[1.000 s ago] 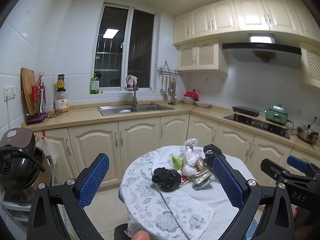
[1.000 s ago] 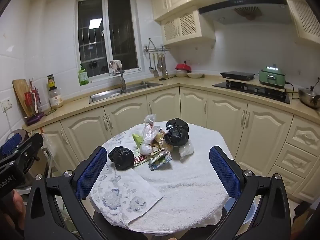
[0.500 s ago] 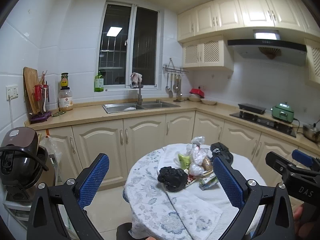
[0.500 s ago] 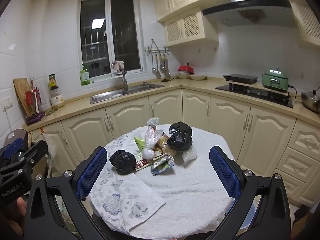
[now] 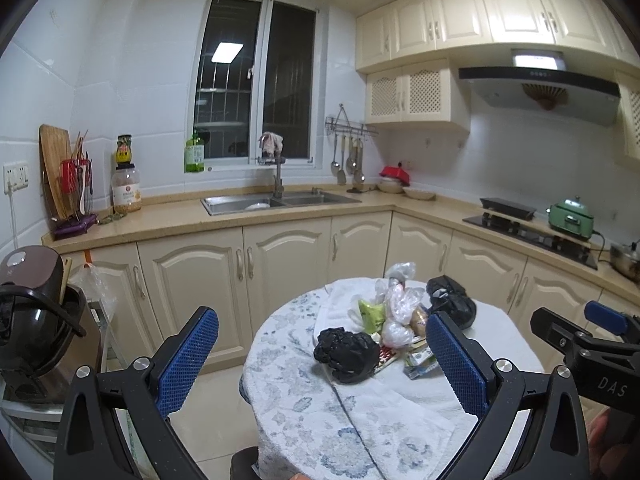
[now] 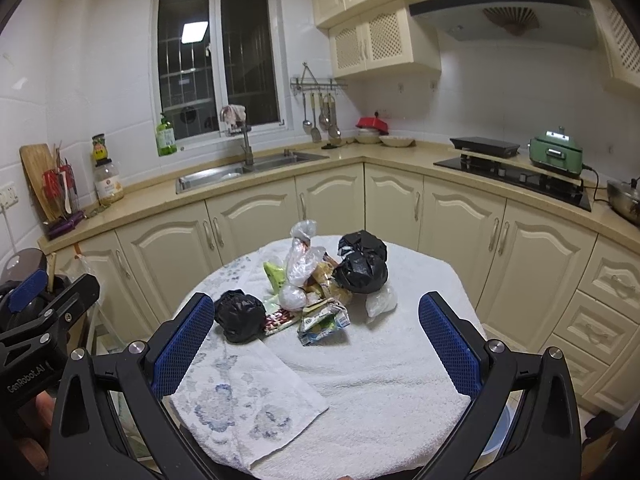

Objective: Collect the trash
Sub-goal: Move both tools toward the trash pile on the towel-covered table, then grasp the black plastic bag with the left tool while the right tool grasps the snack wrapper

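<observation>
My left gripper and right gripper: fingers released, spread wide, nothing held. Trash pile mid round bench: small black bag, big black bag, clear bag knotted, contents unclear, wrappers loose beside.

At frame centre you have three black bags, two clear bags, one green wrapper and one flattened carton.
</observation>
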